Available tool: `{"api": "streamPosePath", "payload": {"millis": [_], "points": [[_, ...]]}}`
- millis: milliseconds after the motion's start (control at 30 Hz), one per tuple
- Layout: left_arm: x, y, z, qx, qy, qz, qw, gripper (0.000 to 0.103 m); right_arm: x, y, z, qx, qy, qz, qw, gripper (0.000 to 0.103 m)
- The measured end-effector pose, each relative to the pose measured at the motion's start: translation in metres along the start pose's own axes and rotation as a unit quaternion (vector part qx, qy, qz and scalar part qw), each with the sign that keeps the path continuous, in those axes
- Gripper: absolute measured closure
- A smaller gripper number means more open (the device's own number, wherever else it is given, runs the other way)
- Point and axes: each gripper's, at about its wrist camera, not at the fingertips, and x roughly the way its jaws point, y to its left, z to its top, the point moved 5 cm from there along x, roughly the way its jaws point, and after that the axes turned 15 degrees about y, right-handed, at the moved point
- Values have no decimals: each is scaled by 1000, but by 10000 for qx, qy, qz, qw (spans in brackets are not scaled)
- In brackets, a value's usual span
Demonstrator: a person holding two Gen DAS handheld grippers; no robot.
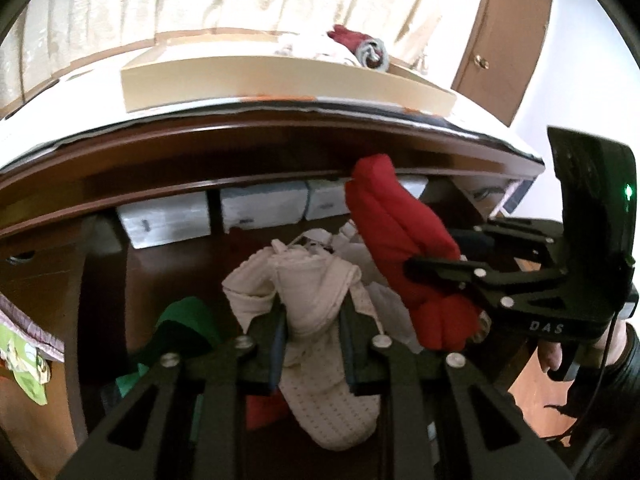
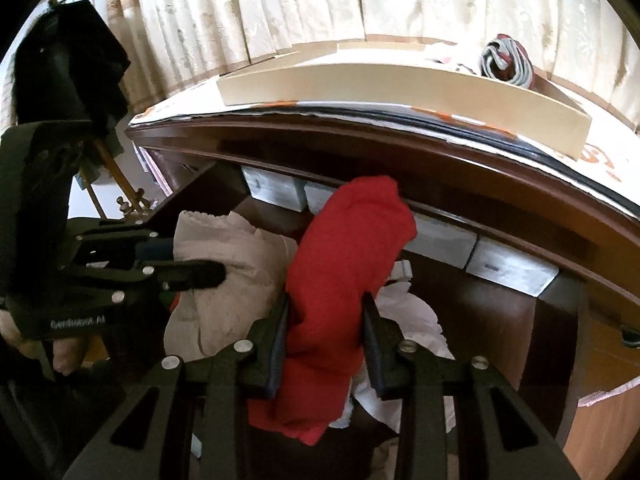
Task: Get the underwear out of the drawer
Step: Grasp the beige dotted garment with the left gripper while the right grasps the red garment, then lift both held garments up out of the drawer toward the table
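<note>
My left gripper (image 1: 312, 320) is shut on a cream-white knitted underwear piece (image 1: 316, 296) and holds it above the open wooden drawer (image 1: 168, 280). My right gripper (image 2: 326, 312) is shut on a red underwear piece (image 2: 344, 248), also above the drawer. In the left wrist view the right gripper (image 1: 432, 276) shows at the right, pinching the red piece (image 1: 400, 248). In the right wrist view the left gripper (image 2: 200, 272) shows at the left with the cream piece (image 2: 224, 264). More white cloth (image 2: 408, 316) and a green garment (image 1: 180, 328) lie in the drawer.
Grey-white boxes (image 1: 256, 208) line the drawer's back under the dark wooden top edge (image 1: 280, 136). A cream tray (image 1: 280, 80) sits on the top with rolled red and grey cloth (image 1: 368, 48). Curtains hang behind; a brown door (image 1: 504, 40) stands at the right.
</note>
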Motion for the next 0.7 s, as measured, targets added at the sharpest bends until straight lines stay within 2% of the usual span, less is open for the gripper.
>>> {"api": "streamPosePath", "payload": {"millis": [700], "points": [[-19, 2, -3, -37, -618, 37, 9981, 82, -17, 7, -3, -206, -542, 60, 9983, 68]]}}
